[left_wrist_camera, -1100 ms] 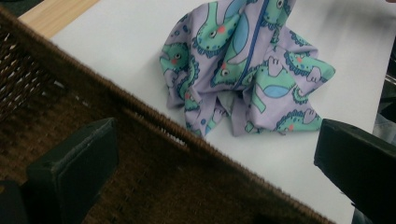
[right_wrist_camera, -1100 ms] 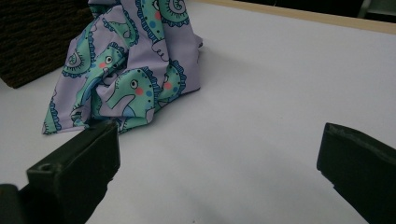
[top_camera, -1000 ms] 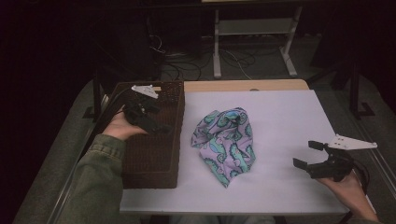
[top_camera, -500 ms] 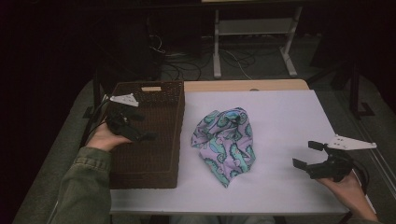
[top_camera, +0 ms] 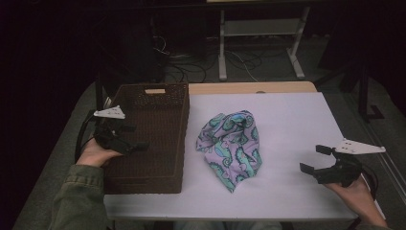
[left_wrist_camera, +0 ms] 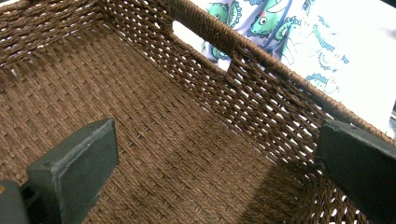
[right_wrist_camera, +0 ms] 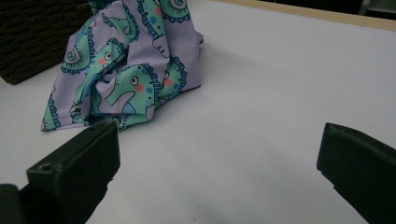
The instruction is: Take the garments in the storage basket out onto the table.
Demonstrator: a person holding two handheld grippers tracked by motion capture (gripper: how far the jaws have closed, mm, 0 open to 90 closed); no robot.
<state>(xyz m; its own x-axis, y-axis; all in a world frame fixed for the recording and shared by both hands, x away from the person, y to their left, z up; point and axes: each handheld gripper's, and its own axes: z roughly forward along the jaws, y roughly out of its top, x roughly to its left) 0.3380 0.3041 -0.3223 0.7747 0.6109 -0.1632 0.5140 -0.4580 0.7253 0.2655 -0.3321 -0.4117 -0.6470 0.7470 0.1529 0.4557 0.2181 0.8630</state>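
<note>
A brown wicker basket (top_camera: 153,158) stands on the left side of the white table (top_camera: 292,120). My left gripper (top_camera: 135,137) hovers over its left rim, open, jaws pointing into it. In the left gripper view the wide-apart jaws of the left gripper (left_wrist_camera: 215,149) frame the basket's woven floor (left_wrist_camera: 140,107), with nothing between them. A crumpled lilac cloth with teal seahorse prints (top_camera: 232,143) lies mid-table, just right of the basket. My right gripper (top_camera: 313,158) rests open near the table's front right, well clear of the cloth (right_wrist_camera: 130,60). Bare table lies between the jaws of the right gripper (right_wrist_camera: 217,147).
The basket's wall has a handle slot (left_wrist_camera: 196,39), and the cloth (left_wrist_camera: 275,28) shows beyond it. A basket corner (right_wrist_camera: 32,32) sits left of the cloth. A wooden strip (top_camera: 253,87) runs along the table's back edge. A white metal stand (top_camera: 258,43) and cables (top_camera: 191,67) are on the floor behind.
My left gripper has moved left, from above the basket's middle to its left rim. The cloth and the right gripper have stayed put.
</note>
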